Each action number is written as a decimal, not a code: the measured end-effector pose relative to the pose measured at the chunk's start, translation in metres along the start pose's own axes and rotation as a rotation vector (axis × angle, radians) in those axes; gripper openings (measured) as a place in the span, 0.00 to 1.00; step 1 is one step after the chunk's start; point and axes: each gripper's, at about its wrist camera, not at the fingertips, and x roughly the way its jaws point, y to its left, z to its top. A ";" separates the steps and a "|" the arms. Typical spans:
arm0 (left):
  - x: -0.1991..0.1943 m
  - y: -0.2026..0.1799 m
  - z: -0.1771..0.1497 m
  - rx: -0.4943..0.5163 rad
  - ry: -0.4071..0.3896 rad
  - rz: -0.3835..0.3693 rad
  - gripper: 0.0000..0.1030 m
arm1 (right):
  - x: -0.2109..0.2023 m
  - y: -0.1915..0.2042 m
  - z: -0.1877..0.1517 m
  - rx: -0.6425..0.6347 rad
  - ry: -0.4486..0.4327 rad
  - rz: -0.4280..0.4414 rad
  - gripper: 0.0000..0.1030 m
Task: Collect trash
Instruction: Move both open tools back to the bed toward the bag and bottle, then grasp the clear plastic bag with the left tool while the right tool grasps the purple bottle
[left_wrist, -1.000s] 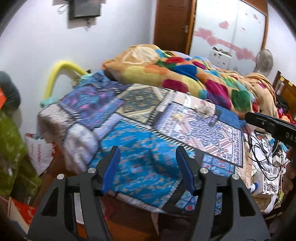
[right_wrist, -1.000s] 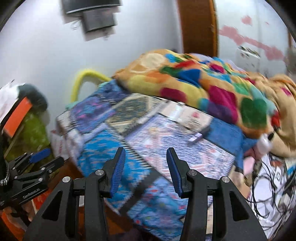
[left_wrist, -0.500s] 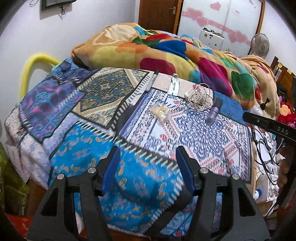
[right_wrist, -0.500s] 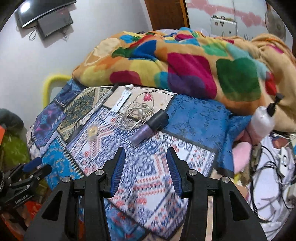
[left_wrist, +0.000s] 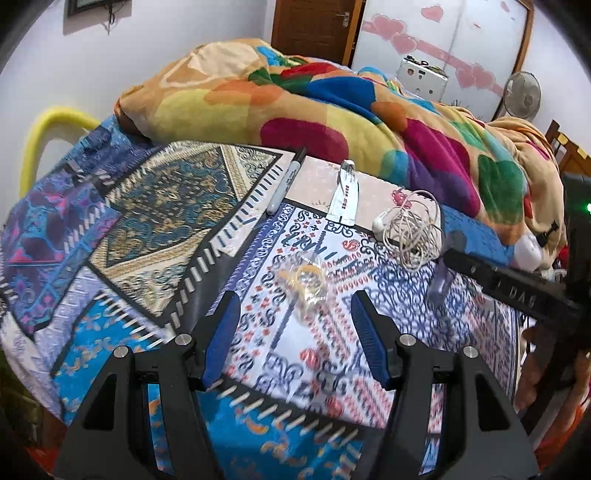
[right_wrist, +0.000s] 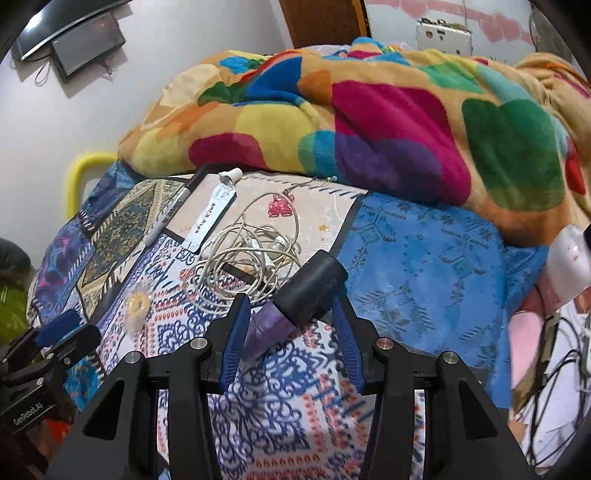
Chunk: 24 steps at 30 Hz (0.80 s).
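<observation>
Grippers (left_wrist: 295, 317) (right_wrist: 288, 317) angled down, fingers (left_wrist: 221, 332) apart

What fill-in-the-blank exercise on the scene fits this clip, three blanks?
1. The black marker lies on the patterned bedspread to the ___ of the white tube in the left wrist view.
2. Between the right tool pads sits a purple bottle with a ___ cap.
3. The tangled earphone cable is ___ in colour.

Missing words: left; black; white
</observation>
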 end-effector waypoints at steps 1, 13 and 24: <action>0.005 0.000 0.002 -0.005 0.006 -0.002 0.60 | 0.003 0.001 0.000 0.002 0.010 0.000 0.41; 0.048 -0.005 0.011 0.017 0.095 0.030 0.60 | 0.003 -0.002 -0.006 -0.027 0.012 0.025 0.28; 0.048 -0.005 0.005 -0.017 0.026 0.061 0.54 | -0.020 -0.006 -0.033 -0.145 0.018 -0.033 0.26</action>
